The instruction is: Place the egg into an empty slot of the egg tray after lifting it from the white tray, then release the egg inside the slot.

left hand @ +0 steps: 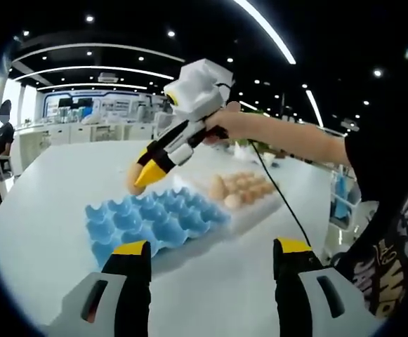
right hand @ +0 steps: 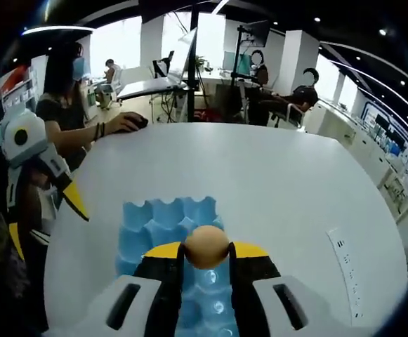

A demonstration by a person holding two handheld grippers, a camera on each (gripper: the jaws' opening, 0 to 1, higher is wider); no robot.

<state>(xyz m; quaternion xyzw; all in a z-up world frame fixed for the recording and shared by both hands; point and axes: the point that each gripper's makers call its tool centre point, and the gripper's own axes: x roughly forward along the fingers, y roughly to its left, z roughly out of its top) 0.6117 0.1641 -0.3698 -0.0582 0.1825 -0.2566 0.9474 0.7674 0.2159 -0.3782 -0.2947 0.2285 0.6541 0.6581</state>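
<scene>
Right gripper [right hand: 205, 254], jaws clamped on the egg [right hand: 206, 246], hovers above the blue egg tray [right hand: 163, 219]; lifting from the white tray [left hand: 260, 205] done, lowering and release remain. Left gripper [left hand: 211, 261] wide, idle.

Your right claw [right hand: 206, 254] is clamped on the egg [right hand: 206, 246], jaws pressing it from both sides, tips angled downward. Your bare forearm [left hand: 295, 137] reaches out behind it. Your left claw [left hand: 212, 256] sits low, jaws spread wide apart, gripping nothing.
</scene>
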